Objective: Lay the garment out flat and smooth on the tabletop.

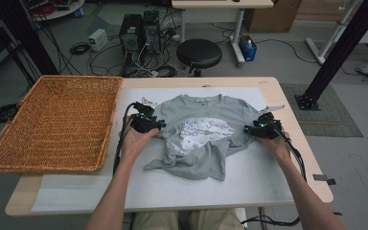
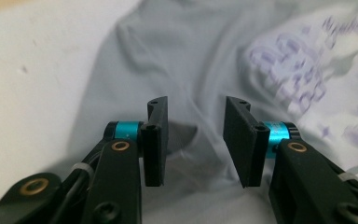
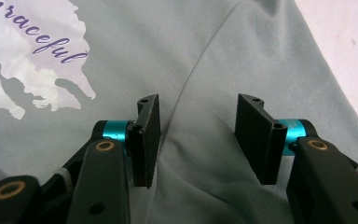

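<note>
A grey T-shirt (image 1: 199,132) with a white and purple print lies crumpled on the white mat, collar toward the far edge, hem bunched toward me. My left gripper (image 1: 159,125) is at the shirt's left sleeve side, jaws open over grey cloth (image 2: 186,84), nothing pinched between its pads (image 2: 156,140). My right gripper (image 1: 247,129) is at the shirt's right side, open as well, its jaws straddling a fold and seam of the fabric (image 3: 200,112). The word "Graceful" of the print (image 3: 37,37) shows at the upper left of the right gripper view.
A large wicker basket (image 1: 57,120) sits on the table's left side, its rim close to my left hand. The white mat (image 1: 249,177) covers the tabletop. Beyond the far edge stand a black stool (image 1: 199,53) and computer towers (image 1: 139,33) amid floor cables.
</note>
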Demonstrator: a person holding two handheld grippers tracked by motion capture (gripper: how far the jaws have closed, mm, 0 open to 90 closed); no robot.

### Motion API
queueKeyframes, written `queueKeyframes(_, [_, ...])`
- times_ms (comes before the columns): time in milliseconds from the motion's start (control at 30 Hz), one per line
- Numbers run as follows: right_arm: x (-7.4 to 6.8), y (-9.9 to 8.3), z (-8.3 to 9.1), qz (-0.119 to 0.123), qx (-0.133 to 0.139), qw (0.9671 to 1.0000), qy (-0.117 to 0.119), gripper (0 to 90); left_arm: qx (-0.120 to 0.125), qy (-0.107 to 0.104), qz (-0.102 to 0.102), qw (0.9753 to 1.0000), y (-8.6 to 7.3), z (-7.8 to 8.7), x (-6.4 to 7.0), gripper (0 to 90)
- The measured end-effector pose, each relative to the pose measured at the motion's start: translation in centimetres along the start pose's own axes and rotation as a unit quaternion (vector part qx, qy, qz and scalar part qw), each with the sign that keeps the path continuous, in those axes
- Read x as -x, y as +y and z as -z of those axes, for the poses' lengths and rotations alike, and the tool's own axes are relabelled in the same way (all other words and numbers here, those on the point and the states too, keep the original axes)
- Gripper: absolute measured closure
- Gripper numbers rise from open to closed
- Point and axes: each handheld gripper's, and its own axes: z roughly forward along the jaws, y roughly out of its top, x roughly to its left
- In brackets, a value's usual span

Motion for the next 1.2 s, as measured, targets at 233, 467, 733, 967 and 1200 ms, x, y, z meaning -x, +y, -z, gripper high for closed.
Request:
queueKeyframes(233, [-0.2,0.1,0.2,0.006,-0.003,1.0,-0.007,50.7,-0.018,0.01,0.003,0.9998,-3.1,0.8,0.1,86.4])
queueKeyframes(467, [-1.3,-0.2,2.7,0.031,0.026,0.999,-0.016,50.6,-0.017,0.035,0.014,0.9991,-5.8,2.1,-0.2,86.5])
queueKeyframes(733, [-2.8,-1.7,5.7,0.041,0.059,0.9974,-0.007,48.3,0.062,0.026,-0.028,0.9973,-5.4,3.4,0.8,69.1])
queueKeyframes(967, [-5.4,-2.8,7.3,0.042,0.079,0.9956,0.029,48.6,0.033,0.037,-0.02,0.9986,-6.2,2.5,0.9,65.8])
queueKeyframes(1200, [-9.0,-4.1,8.0,0.063,0.077,0.9914,0.085,50.8,0.065,0.023,-0.012,0.9975,-7.5,3.8,1.6,70.1])
